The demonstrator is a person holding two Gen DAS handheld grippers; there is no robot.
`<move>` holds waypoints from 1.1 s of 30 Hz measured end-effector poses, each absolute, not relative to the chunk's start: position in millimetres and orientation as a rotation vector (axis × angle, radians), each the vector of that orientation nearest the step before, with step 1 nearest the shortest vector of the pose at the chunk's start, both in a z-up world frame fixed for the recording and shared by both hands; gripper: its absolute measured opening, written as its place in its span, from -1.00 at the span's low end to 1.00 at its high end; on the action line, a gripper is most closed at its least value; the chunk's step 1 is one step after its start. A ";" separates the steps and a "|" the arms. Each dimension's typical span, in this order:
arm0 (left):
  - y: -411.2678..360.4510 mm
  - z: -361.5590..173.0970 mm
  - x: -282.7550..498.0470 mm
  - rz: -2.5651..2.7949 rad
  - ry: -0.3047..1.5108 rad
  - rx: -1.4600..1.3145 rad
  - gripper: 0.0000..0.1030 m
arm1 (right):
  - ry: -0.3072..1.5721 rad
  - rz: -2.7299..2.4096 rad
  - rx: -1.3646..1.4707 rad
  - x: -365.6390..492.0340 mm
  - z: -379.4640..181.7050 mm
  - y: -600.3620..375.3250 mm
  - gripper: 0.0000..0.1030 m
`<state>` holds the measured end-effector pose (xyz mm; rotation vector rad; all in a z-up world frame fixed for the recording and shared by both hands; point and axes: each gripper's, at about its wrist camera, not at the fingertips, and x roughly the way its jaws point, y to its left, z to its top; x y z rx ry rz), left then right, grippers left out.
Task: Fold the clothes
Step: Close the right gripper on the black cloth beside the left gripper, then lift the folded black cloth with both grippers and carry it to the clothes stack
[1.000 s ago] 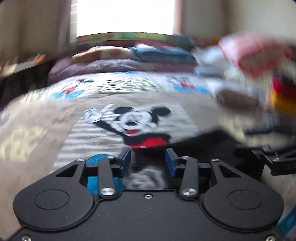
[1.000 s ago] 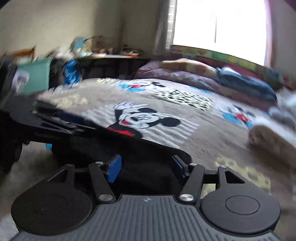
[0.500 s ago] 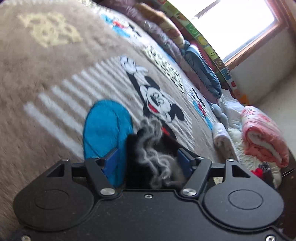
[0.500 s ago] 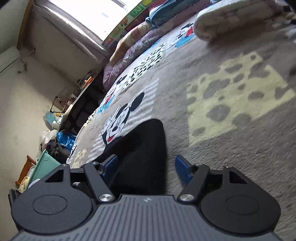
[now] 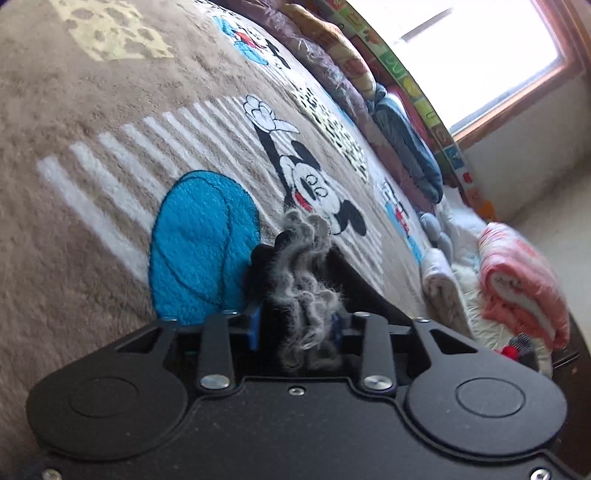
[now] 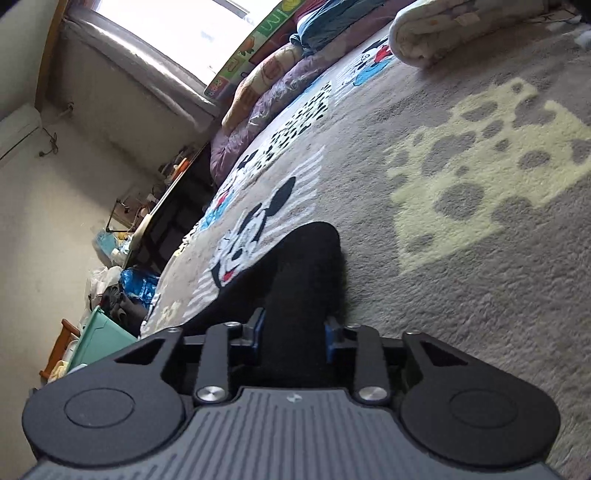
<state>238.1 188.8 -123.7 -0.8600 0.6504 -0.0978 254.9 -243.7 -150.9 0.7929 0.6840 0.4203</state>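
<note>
The black garment (image 6: 299,291) lies on the big grey cartoon-mouse blanket (image 5: 92,229), partly over the striped panel with the mouse's face. It is the one piece of clothing in work, and two grippers are on it, one at each end.

The left gripper (image 5: 295,326) has just been closing, and its blue pads now press on a bunched edge of the garment, where a tuft of curly grey fleece (image 5: 303,280) sticks out, probably a lining or trim. This end lies beside the round blue patch of the blanket. The right gripper (image 6: 293,334) has just been closing too; it is clamped on a smooth black fold at the other end, next to the mouse's face and toward the pale spotted patch.

I judge the garment to be soft and limp, fairly thick because of the fleece, and light enough for two pinches. It will sag between the two holds and will not keep a crease by itself. The plush blanket under it probably drags on the cloth, so lifting should go better than sliding. The best hold is on the corners or the hem, through all layers; a pinch on the fleece curls alone may slip.

Further from the garment I count one pink rolled blanket (image 5: 524,288) at the far side of the bed and one cream roll (image 6: 443,33); the pile of folded bedding under the window is too packed to count with certainty.
</note>
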 end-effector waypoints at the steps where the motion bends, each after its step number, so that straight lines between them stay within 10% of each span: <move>1: 189.4 -121.5 235.0 -0.102 0.644 -0.873 -0.44 | 0.671 0.424 0.799 251.9 -145.8 -243.6 -0.45; 14: 251.0 -29.8 102.5 -0.043 0.299 -1.048 -0.45 | 0.557 0.698 0.775 231.6 -33.7 -196.5 -0.47; 33: 461.1 50.4 -45.5 0.390 -0.085 -1.065 -0.45 | 0.676 1.271 0.620 241.2 82.0 159.2 -0.46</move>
